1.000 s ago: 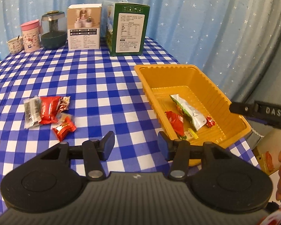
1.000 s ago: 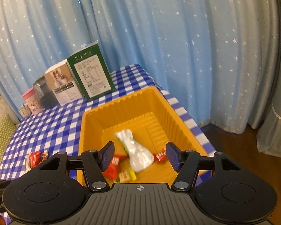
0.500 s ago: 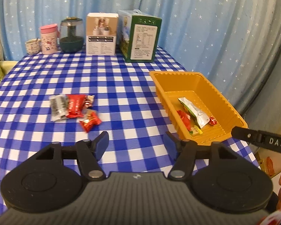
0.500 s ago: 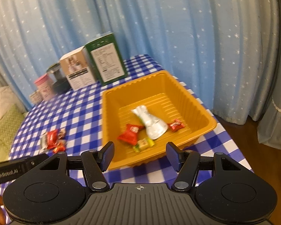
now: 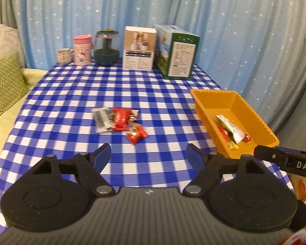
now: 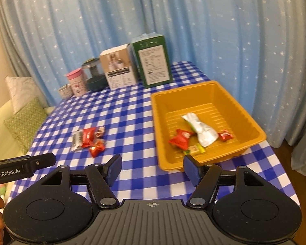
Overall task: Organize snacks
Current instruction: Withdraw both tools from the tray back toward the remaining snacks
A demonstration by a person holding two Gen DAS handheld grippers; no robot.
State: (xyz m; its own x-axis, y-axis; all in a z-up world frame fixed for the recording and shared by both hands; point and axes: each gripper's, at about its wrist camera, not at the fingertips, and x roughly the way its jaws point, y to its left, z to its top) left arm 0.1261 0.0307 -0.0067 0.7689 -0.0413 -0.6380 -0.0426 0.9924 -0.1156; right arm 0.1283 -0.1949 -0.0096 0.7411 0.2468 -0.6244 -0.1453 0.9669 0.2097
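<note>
An orange tray [image 5: 261, 122] [image 6: 248, 118] sits at the table's right edge and holds a silver pouch [image 6: 202, 131] [image 5: 232, 127], a red packet [image 6: 180, 139] and small candies. A cluster of loose snacks lies mid-table: a grey packet [image 5: 101, 119], a red packet [image 5: 120, 118] [image 6: 87, 136] and a red candy [image 5: 136, 135] [image 6: 96, 148]. My left gripper [image 5: 149, 156] is open and empty, held above the table's near edge, short of the cluster. My right gripper [image 6: 153, 168] is open and empty, near the tray's front left corner.
At the table's back stand a green box [image 5: 176, 52], a white box [image 5: 139, 48], a dark jar [image 5: 106, 48], a pink canister [image 5: 82, 50] and a small cup [image 5: 64, 56]. Blue curtains hang behind. A sofa with a green cushion [image 5: 4, 83] lies left.
Both grippers have pulled back and up from the table, so more of it shows. The right gripper has moved away from over the tray. Both stay open and empty.
</note>
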